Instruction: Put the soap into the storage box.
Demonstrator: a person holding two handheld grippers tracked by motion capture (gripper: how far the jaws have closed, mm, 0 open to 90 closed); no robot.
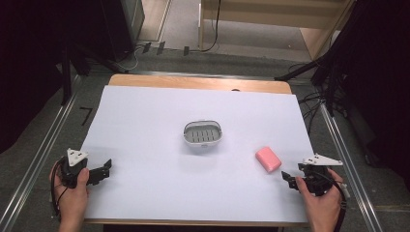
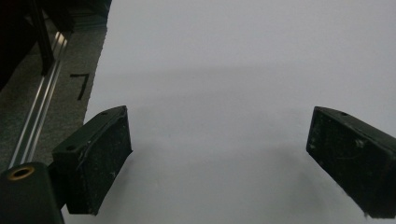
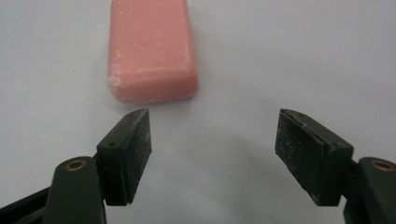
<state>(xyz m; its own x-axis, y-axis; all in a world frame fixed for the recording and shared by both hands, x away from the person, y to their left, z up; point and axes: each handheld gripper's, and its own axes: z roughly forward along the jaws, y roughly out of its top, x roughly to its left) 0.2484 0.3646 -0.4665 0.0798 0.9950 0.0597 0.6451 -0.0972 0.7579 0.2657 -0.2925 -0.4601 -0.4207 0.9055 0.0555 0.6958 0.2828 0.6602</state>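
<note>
Near the desk's (image 1: pixel 145 193) left edge, the left gripper (image 1: pixel 102 171) rests with its jaws wide apart and empty. At the near right, the right gripper (image 1: pixel 288 179) points at the soap (image 1: pixel 268 159), jaws partly open with nothing between them. The soap lies flat just beyond them, ungrasped. Farther off, mid-desk, the dish (image 1: pixel 203 134) stands empty, so the work has barely begun: grasping, carrying and placing all remain.

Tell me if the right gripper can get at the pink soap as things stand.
Probably yes: the right gripper has open jaws and points at the pink soap, which lies just ahead on bare white paper with nothing between them.
</note>
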